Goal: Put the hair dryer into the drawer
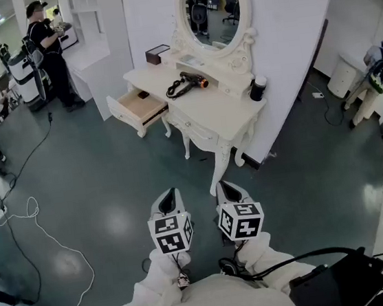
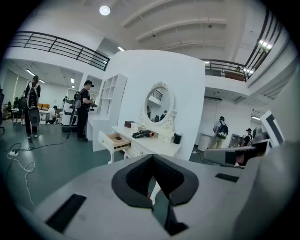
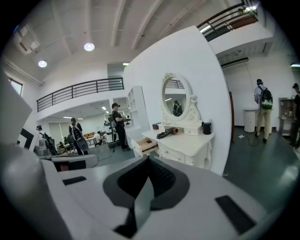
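Across the floor, on the counter (image 1: 242,111): hair dryer (image 1: 184,84), just beside the open drawer (image 1: 141,108). My left hand-held gripper (image 1: 168,194) and right hand-held gripper (image 1: 230,187): closed, empty, well apart from it. Risk, as I judge it: the cord catches the drawer's edge.
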`<action>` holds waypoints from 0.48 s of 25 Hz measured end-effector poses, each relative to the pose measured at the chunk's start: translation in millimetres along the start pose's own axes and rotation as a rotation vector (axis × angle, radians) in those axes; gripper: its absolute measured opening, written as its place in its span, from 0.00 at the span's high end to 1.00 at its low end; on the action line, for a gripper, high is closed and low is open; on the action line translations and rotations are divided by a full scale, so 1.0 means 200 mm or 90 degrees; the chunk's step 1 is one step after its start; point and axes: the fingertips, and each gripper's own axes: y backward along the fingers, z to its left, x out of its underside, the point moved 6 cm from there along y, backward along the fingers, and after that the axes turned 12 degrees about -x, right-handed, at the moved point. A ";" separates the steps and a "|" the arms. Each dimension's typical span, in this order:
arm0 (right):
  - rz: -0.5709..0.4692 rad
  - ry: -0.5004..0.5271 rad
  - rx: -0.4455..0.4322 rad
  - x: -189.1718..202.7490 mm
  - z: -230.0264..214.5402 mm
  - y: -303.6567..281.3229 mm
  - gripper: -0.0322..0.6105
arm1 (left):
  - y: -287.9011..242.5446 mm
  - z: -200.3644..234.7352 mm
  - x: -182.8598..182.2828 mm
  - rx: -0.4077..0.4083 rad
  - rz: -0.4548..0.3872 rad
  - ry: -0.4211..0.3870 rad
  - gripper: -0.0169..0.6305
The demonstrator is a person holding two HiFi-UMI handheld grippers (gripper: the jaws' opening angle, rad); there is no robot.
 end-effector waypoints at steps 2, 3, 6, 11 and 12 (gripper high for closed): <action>0.002 0.000 -0.001 0.00 0.00 -0.01 0.85 | -0.01 0.00 0.00 0.001 0.002 -0.001 0.98; 0.003 0.001 -0.001 0.01 0.00 -0.01 0.85 | -0.01 0.00 0.01 0.001 0.003 -0.001 0.98; 0.006 0.001 -0.001 0.01 0.01 -0.02 0.85 | -0.01 0.01 0.01 0.002 0.005 -0.003 0.98; 0.008 -0.008 0.000 0.02 0.00 -0.05 0.85 | -0.04 0.03 0.01 0.004 0.009 -0.003 0.98; 0.008 -0.014 0.001 0.02 0.00 -0.05 0.85 | -0.05 0.03 0.01 0.005 0.010 -0.002 0.98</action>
